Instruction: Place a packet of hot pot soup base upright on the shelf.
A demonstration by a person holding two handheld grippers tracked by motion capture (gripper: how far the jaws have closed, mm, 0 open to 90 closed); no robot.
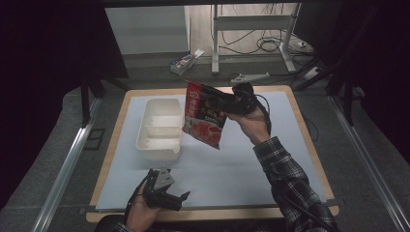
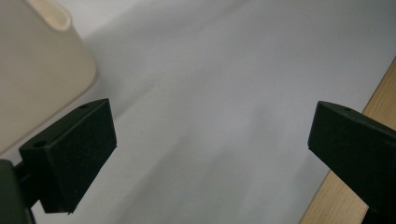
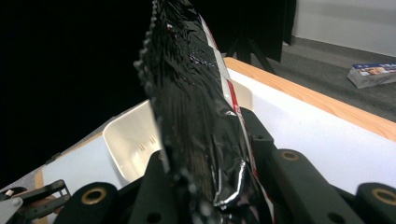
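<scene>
- Right claw (image 1: 227, 104) is clamped on a red snack bag (image 1: 204, 115), gripping it by one edge and holding it up off the tabletop (image 1: 251, 164). In the right gripper view the bag (image 3: 201, 140) stands up between the jaws, crinkled edge up.
- The bag's long axis runs steeply, top edge toward the far side and the bottom corner hanging down toward the person.
- The white tray (image 1: 159, 128), with its divided compartments, sits just left of the bag, close but not touching as far as I can tell. So I'd guess the next move is a short slide left and then down.
- Left claw (image 1: 169, 195) rests near the front edge, jaws wide apart with nothing in them, tray corner (image 2: 42, 60) beside it.
- The right hand is plainly the one on the job.
</scene>
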